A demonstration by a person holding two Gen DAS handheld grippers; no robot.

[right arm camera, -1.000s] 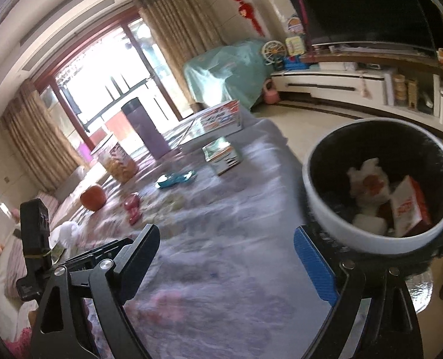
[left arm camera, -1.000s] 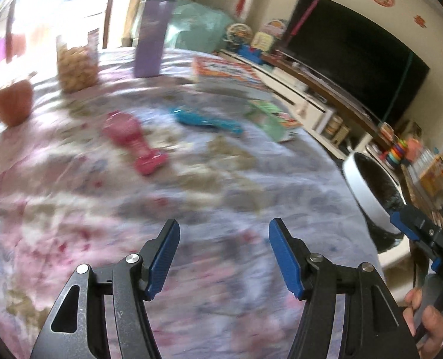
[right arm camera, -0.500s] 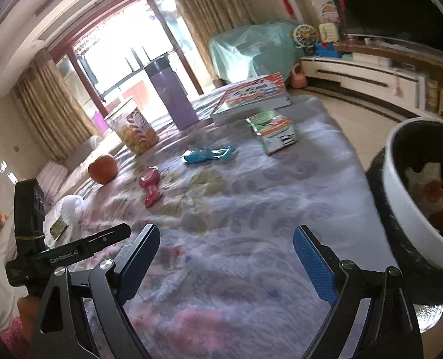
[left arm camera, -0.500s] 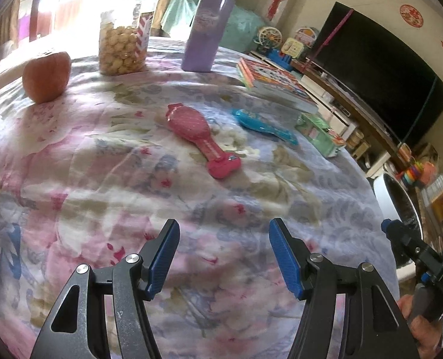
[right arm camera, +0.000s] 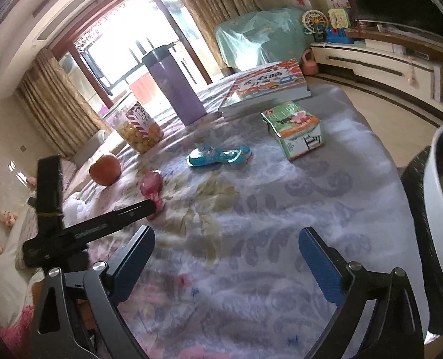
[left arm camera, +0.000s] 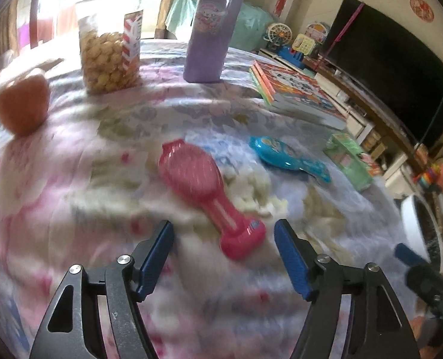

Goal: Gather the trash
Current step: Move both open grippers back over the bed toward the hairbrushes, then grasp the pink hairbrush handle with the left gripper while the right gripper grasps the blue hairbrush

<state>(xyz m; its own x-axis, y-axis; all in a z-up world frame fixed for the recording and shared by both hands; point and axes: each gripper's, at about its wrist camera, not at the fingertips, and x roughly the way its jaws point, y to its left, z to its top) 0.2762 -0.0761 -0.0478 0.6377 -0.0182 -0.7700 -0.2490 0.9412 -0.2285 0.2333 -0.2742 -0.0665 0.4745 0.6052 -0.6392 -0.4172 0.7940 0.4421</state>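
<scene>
Evidently both tools are between pickups: left gripper [left arm camera: 224,252] has jaws opening with nothing clamped, lined up on the handle end of the pink packet [left arm camera: 209,193] lying flat on the floral-covered surface [left arm camera: 71,197], likely its next target. Right gripper [right arm camera: 226,261] is spreading almost to full width, empty, over bare cloth. Bin [right arm camera: 440,209] stands just off the surface's edge at the right, within easy reach for drops; blue packet [right arm camera: 218,155] and green carton [right arm camera: 293,128] lie farther back.
</scene>
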